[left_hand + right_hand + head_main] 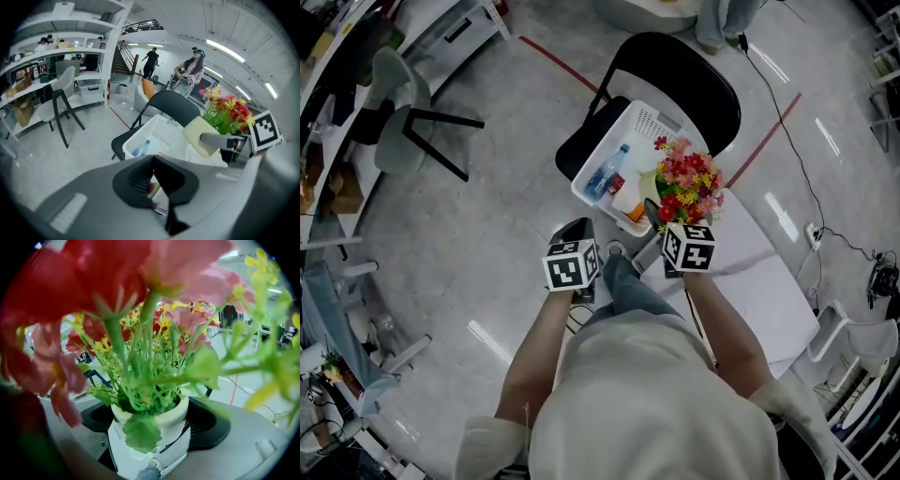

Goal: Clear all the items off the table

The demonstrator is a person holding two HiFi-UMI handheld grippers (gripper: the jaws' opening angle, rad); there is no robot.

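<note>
Our right claw (pixel 152 423) is clamped on a flower pot (pixel 140 453), with one jaw on each side of its pale body. The red, pink and yellow flowers (pixel 689 178) rise straight ahead of this claw. Just beyond it and to its left, a white basket (pixel 642 122) sits on a black chair (pixel 698 75), with a water bottle (pixel 607 173) inside. Our left claw (pixel 153 161) has its jaws together with nothing between them, and it hangs beside the right one. The white worktop (pixel 769 281) lies to the right claw's right.
</note>
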